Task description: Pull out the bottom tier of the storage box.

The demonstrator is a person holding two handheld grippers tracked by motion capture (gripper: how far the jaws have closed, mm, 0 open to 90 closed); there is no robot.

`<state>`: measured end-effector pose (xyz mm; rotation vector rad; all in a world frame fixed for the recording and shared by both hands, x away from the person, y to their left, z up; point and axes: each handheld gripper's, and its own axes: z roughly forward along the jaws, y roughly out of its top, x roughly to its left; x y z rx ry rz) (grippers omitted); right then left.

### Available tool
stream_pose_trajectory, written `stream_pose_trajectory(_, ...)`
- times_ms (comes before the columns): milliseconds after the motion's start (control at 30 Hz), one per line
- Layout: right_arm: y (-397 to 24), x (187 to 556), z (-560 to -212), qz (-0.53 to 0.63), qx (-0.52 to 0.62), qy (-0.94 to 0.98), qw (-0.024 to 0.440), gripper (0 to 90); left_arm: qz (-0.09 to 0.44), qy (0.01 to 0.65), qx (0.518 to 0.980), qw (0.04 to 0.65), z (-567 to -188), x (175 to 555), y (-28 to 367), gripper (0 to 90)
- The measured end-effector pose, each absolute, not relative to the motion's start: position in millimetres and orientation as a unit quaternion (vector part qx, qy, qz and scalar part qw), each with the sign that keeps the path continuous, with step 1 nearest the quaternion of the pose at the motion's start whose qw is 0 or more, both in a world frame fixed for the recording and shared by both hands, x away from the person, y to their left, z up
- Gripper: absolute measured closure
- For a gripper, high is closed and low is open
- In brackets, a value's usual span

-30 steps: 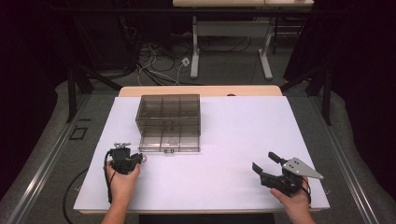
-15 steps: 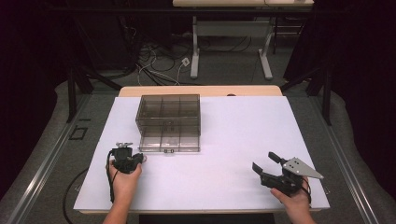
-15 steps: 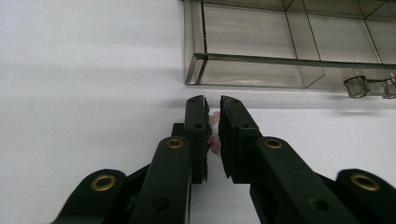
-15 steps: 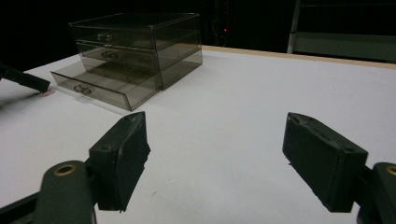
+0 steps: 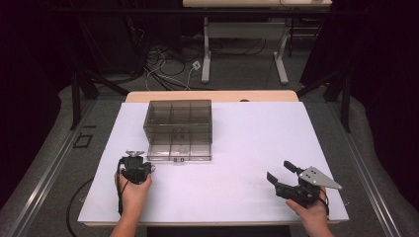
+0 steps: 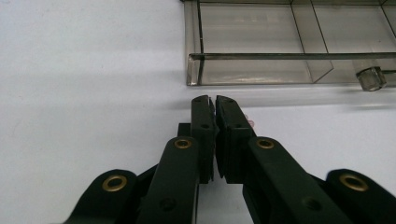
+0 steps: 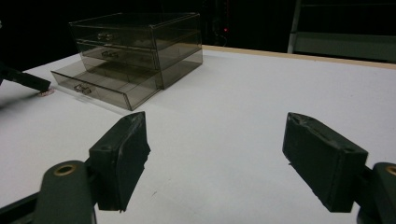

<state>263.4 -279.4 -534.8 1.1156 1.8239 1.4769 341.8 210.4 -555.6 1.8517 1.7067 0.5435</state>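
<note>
Since the earlier frame only the left gripper [image 6: 215,100] has changed: its jaws have just been closing, while both hands, the smoky clear drawer box [image 5: 178,118] and its pulled-out bottom drawer [image 5: 179,148] lie where they were. In the left gripper view the two black jaws now stand together with just a thin slit between the pads, tips low over the white table [image 5: 247,138]. A small pink thing [image 6: 250,122] peeks out just beside the right-hand jaw near its tip; most of it is hidden by the jaw, so I cannot tell what it is or whether the pads pinch any part of it. Directly beyond the fingertips, near but not touching, is the front left corner of the open drawer, whose clear knob [image 6: 371,78] sits farther along the front wall to the right. In the high view this gripper sits at the near left of the table, just in front of the drawer's left corner. The right gripper [image 5: 279,170] rests at the near right of the table, well apart from the box, its jaws spread wide with nothing but bare table between them. Its view looks across the table at the box, with the drawer open toward the person.
</note>
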Motion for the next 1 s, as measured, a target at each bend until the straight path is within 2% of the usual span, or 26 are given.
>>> stream_pose_trajectory(1000,-280.6,263.0,-534.4,0.548,0.416,0.675,0.266,22.0,0.198,0.637,0.683,0.298,-555.7,340.0,214.2,88.0)
